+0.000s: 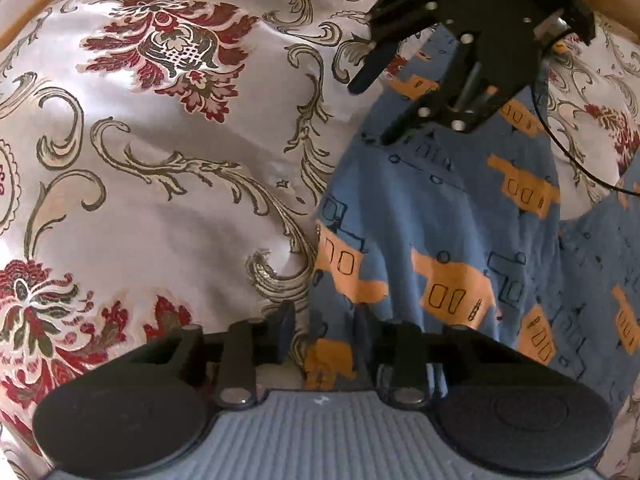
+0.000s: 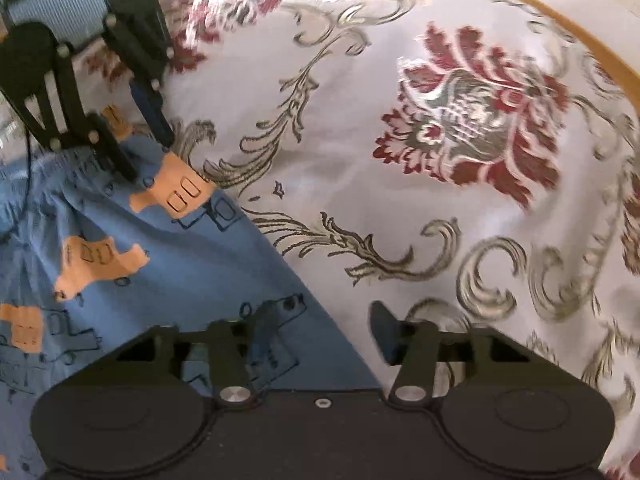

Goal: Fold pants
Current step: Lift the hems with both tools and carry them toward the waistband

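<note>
Both grippers [image 1: 322, 326] [image 2: 324, 330] gape over blue pants [image 1: 420, 216].

Left gripper [image 1: 325, 330] and right gripper [image 2: 325, 330] both hold their jaws apart.

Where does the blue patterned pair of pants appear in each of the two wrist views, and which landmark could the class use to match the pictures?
Left wrist view: the pants fill the right half, running from the left gripper up to the right gripper.
Right wrist view: the pants lie lower left, beneath the left gripper.
Shared landmark: the red floral medallion on the white brocade cloth.
</note>
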`<state>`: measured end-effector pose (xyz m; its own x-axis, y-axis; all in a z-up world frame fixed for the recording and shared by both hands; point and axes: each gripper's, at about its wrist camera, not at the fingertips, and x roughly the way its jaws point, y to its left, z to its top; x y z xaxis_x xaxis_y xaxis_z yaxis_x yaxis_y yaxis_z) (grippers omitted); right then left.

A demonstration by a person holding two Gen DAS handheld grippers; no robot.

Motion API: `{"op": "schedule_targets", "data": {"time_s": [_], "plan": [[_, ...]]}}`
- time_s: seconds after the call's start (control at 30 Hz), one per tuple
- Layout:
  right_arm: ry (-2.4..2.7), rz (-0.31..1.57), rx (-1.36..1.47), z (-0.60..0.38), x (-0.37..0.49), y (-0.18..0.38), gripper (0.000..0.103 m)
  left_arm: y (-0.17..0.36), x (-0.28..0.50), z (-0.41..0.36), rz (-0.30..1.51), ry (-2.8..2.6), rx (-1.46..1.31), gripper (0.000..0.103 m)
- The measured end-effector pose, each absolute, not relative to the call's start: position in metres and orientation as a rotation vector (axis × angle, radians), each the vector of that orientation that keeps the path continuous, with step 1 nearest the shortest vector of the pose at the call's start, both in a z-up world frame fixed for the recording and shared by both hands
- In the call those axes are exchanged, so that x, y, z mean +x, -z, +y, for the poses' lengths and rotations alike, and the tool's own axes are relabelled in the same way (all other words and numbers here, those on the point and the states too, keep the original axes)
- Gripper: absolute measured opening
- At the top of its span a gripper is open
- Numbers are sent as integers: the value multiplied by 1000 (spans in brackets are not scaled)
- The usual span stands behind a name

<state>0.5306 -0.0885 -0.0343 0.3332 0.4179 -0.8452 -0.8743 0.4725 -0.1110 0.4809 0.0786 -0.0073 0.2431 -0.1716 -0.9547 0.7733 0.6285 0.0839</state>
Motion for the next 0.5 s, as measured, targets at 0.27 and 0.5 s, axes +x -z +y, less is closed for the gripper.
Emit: {"op": "schedule_targets", "data": {"time_s": [0.27,0.5], "plan": [[-871,974,-672,-98,549,39,52,13,491,87,1173,642,554,20],[-883,962,-685,-96,538,49,18,18,484,80,1128,564,574,2]]}}
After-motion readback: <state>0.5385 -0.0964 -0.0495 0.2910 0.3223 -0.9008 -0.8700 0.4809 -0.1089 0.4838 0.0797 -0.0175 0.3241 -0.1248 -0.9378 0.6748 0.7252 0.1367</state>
